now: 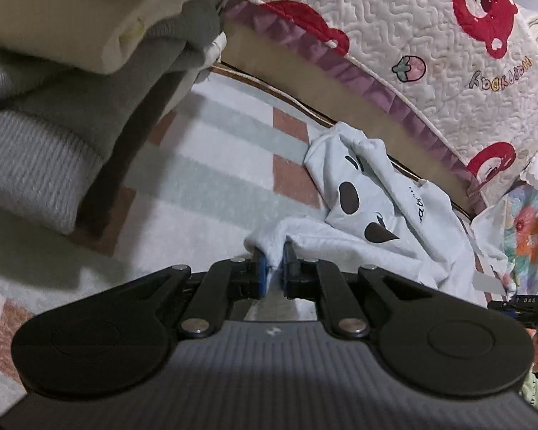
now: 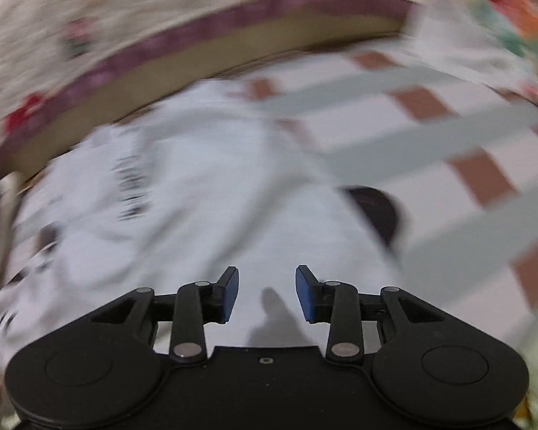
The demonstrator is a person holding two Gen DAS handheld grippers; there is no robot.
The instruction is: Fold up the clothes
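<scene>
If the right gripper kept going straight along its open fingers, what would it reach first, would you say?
Most likely the white garment spread just ahead of the right gripper; blur makes depth uncertain.

- Floor covering: a pale rug (image 1: 204,165) with grey-green bands and terracotta squares; it lies flat and covers the visible floor.
- Furniture: a bed or sofa edge (image 1: 305,82) with a tan side panel runs along the rug.
- Over it, a cream quilted cover (image 1: 394,36) with red bear motifs, a strawberry, lettering and a purple ruffle trim (image 1: 387,96).
- Floral fabric (image 1: 531,215) at the far right.
- Right wrist view is motion-blurred; same rug and trim discernible.
- Light: soft, indoor; source not visible.
</scene>
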